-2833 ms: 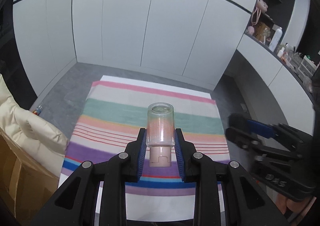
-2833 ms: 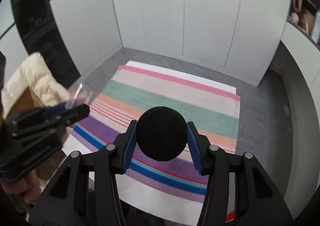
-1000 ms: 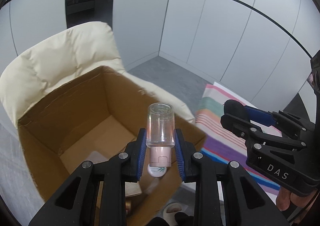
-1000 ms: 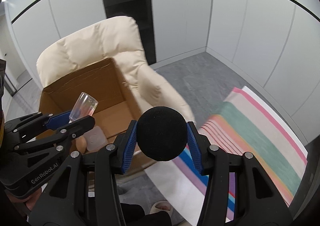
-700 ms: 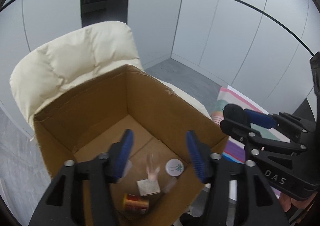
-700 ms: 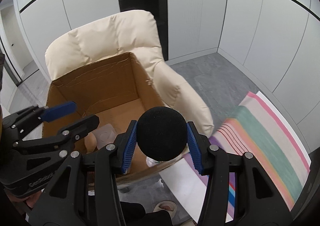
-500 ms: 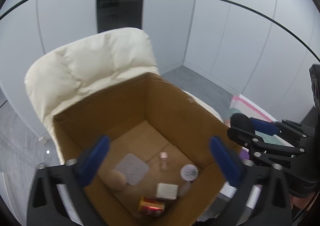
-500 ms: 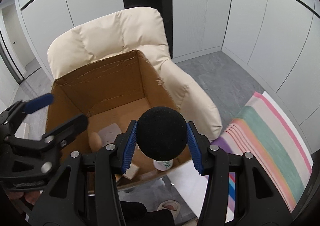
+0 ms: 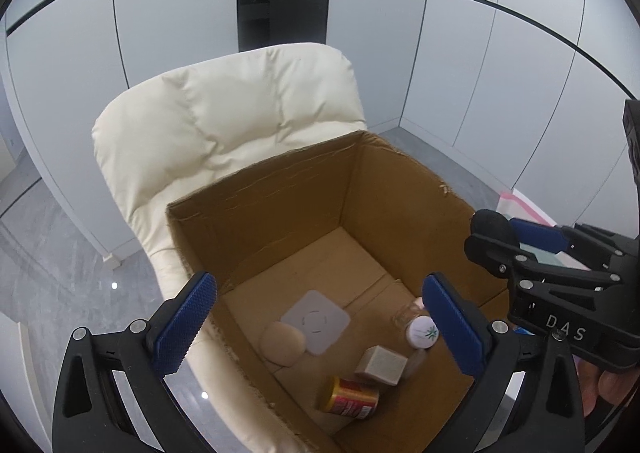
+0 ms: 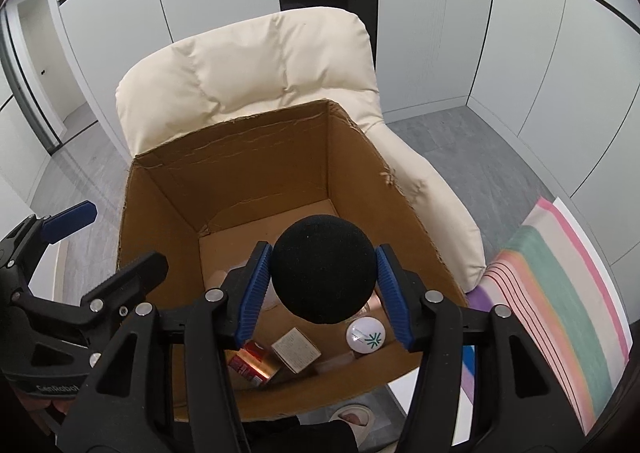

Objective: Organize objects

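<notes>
Left gripper [image 9: 318,317] stands spread to its widest above the open cardboard box [image 9: 280,209], nothing between its blue pads [image 9: 186,315]. Right gripper [image 10: 324,289] hangs over the near right part of the same box; its jaws are opening, with the black foam ball [image 10: 324,269] between them and narrow gaps showing on both sides of the ball, so the pads no longer press on it. The box sits on the seat of a cream padded armchair [image 9: 224,121]. On the box floor, as the left wrist view shows: a flat white square pad [image 9: 315,321] near the middle, a beige round puff [image 9: 282,343] touching its near left corner, a small tan carton [image 9: 382,365] nearer the front, a red-and-gold can [image 9: 349,399] lying on its side by the front wall, a white round lid with a green sprig mark [image 9: 422,332] toward the right wall, and a clear bottle with a pink cap [image 9: 408,311] lying just beside that lid, partly hidden by the left gripper's right finger. A striped cloth [image 10: 560,293] lies on the floor to the right of the armchair. A slippered foot [image 10: 354,419] shows below the box's front edge.
</notes>
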`<state>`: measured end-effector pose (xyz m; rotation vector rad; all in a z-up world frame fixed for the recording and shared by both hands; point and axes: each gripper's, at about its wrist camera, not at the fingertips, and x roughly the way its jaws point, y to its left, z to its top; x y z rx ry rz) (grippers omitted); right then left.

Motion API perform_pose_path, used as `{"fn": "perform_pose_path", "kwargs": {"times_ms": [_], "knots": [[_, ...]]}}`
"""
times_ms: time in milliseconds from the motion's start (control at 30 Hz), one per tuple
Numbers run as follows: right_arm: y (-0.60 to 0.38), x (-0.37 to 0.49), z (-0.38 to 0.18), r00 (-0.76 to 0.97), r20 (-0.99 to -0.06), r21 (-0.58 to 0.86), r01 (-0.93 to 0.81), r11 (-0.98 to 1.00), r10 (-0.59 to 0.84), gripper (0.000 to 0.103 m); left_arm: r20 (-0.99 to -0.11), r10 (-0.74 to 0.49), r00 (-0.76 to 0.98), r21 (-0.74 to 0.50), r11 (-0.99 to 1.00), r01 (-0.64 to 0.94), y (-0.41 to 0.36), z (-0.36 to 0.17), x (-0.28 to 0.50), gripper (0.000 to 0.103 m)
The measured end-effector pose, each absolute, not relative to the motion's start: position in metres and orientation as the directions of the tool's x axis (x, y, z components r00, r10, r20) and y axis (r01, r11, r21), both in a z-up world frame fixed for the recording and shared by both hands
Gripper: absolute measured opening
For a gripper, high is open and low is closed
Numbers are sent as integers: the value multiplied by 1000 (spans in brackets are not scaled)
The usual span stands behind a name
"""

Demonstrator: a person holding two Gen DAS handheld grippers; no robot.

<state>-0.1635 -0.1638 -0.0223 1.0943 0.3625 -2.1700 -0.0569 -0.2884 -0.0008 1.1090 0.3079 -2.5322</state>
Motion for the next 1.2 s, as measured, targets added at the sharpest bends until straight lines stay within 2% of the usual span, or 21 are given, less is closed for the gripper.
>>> {"fn": "perform_pose_path", "kwargs": {"times_ms": [200,367,1033,1200], "knots": [[-164,-164,-19,-460,-782,27,648,-761,-420,92,-737,-246,-629,-57,-906,420,-297,0,-55,103],[-153,-174,-19,-460,-782,59,617,-785,-420,102,-738,-245,-629,-58,-905,420,-295,0,-57,103],[-73,-204,-21,-498,-797,68,487,-871,-341,103,-749,-174,-639,-67,-940,335,-238,-2,-100,103],[-45,-206,-14,-540,-786,31,452,-892,-301,103,-747,-138,-650,-80,-952,294,-212,0,-112,103]]}}
